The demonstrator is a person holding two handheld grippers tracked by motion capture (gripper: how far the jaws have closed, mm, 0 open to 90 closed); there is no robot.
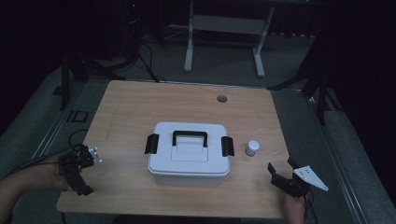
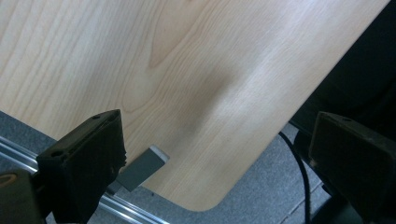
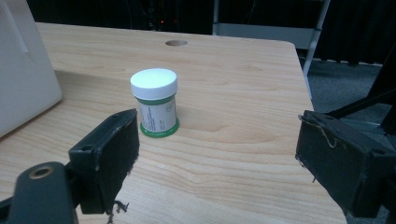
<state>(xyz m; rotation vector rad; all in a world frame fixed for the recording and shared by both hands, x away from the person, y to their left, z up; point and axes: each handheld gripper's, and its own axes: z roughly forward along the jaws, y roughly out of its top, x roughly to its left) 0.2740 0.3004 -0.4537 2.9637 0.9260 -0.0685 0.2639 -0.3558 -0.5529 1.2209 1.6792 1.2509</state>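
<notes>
Dim light is falling on a wooden bench [image 1: 140, 107] where a white lidded box [image 1: 189, 154] is sitting mid-bench, latches down, its contents hidden. Just beside its right end, a small white-capped jar [image 3: 154, 102] is standing upright, ahead of the right gripper [image 3: 219, 154], whose jaws are gaping empty. Over the near left corner, the left gripper [image 2: 219, 168] is hanging, jaws likewise spread.

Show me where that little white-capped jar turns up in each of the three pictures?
High view: the jar stands right of the white box.
Left gripper view: bare table, no jar in this picture.
Right gripper view: the jar stands left of centre.
Shared landmark: the round hole in the table, beyond the jar.
</notes>
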